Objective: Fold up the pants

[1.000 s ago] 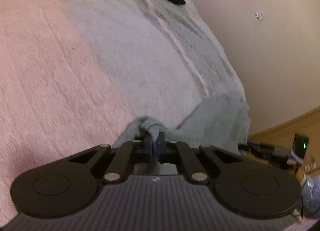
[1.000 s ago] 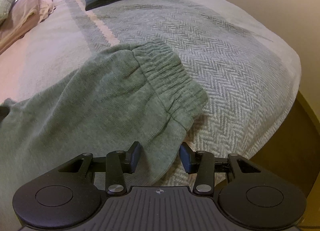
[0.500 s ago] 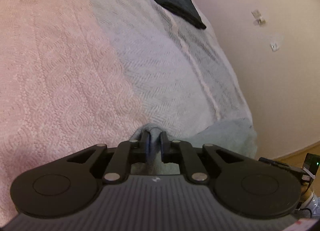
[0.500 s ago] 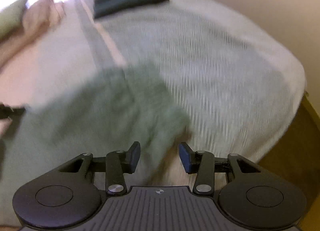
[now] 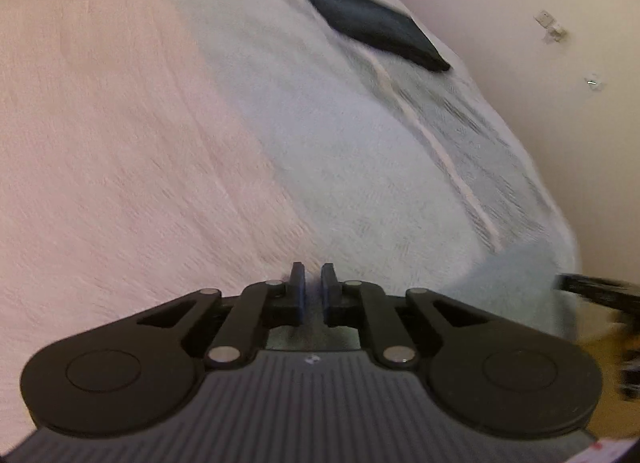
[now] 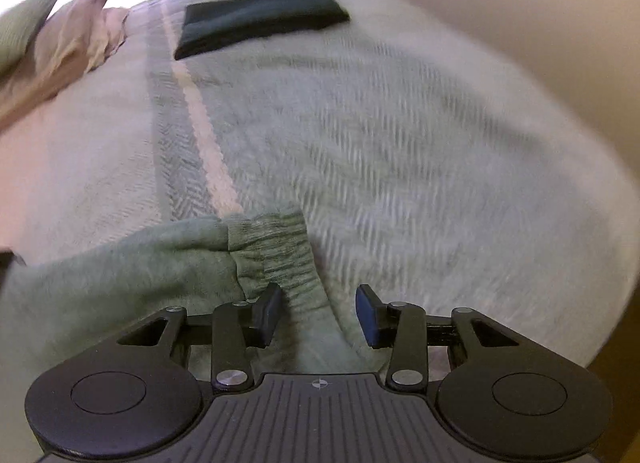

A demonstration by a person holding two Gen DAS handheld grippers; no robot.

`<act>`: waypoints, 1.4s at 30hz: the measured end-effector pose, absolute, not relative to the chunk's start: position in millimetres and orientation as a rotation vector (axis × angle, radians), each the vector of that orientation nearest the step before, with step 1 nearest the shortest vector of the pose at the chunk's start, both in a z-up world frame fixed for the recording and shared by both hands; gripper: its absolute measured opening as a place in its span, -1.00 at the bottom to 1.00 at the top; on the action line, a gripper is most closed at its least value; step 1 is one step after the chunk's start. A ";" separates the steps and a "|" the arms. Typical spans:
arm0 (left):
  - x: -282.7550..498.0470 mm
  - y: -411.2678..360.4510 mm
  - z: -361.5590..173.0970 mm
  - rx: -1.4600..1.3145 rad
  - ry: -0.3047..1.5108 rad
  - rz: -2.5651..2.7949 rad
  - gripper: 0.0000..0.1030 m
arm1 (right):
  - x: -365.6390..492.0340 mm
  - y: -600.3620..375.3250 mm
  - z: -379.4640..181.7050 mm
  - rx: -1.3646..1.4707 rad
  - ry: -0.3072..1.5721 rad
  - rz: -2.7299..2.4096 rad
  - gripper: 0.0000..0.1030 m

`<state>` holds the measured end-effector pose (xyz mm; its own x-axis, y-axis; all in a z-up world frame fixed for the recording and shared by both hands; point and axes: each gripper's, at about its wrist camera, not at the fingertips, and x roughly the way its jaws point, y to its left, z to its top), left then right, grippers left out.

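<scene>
The right gripper (image 6: 318, 309) is held low over the green pants (image 6: 120, 275), fingers wide apart, gripping nothing. The left gripper (image 5: 312, 289) is nearly closed; whether cloth is pinched cannot be told.

**Much lost to blur and the frame's edge**

The green pants (image 6: 120, 263) run off the lower left, legs unseen. Between the left gripper (image 5: 312, 289) fingertips, any cloth is too blurred to make out. Dark objects (image 5: 600, 291) at right are smeared, unidentifiable.
</scene>
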<state>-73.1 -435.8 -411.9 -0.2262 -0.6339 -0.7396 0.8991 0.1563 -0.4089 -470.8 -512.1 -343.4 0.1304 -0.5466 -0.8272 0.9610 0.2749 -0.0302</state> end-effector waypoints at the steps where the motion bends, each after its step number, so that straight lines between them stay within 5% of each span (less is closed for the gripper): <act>1: -68.1 -429.6 -402.3 0.312 1.015 -1.405 -0.89 | -466.8 -504.4 -332.9 0.547 0.854 -1.216 -0.27; 8: -76.8 -372.1 -354.6 0.246 0.958 -1.370 -0.90 | -439.6 -461.7 -293.9 0.430 0.738 -0.995 -0.27; 14: -138.2 -393.5 -417.9 0.534 0.906 -1.375 -0.89 | -400.0 -488.2 -362.5 0.371 0.874 -0.920 -0.27; 18: -123.3 -393.1 -415.2 0.410 0.934 -1.298 -0.95 | -393.8 -499.8 -369.2 0.350 0.925 -0.891 -0.27; 25: -154.1 -289.3 -368.1 0.348 0.847 -1.232 -0.86 | -421.0 -429.3 -314.6 0.379 0.821 -0.883 -0.26; 32: -172.8 -190.6 -394.8 0.338 1.026 -1.014 -0.79 | -415.9 -393.9 -373.4 0.421 0.994 -0.851 -0.25; 42: -85.7 -105.2 -385.2 0.420 0.874 -0.764 -0.71 | -383.5 -373.6 -364.4 0.513 0.991 -0.866 -0.25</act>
<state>-85.7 -105.2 -385.2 0.4077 -0.4231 -0.8092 0.7456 0.6658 0.0276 -383.5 -373.6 -364.4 0.2686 -0.3905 -0.8805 0.8200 0.5723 -0.0037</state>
